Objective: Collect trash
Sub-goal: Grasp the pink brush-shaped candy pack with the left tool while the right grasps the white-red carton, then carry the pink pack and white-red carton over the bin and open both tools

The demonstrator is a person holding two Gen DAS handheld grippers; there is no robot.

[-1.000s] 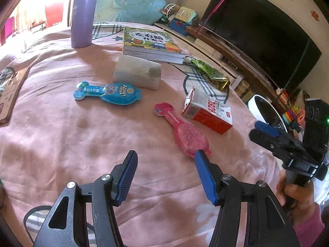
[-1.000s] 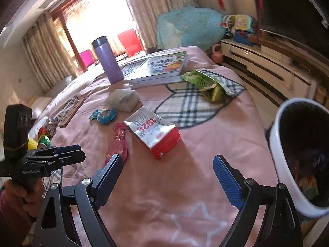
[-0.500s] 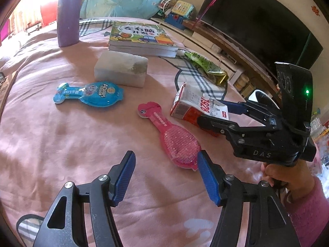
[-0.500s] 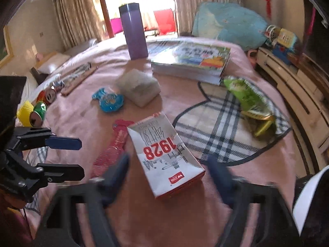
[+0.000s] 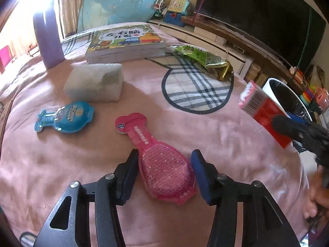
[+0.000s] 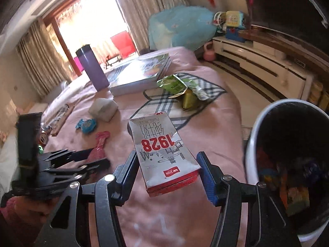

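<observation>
Carton: milk box pinched in right gripper, lifted off bed, just left of bin.
Left gripper: gaping wide around pink pouch, not squeezing.
Tip: carry carton fully over rim, then release.

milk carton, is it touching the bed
Apart. The left wrist view shows the milk carton lifted off the pink bed cover, held in the right gripper near the bin.
</observation>
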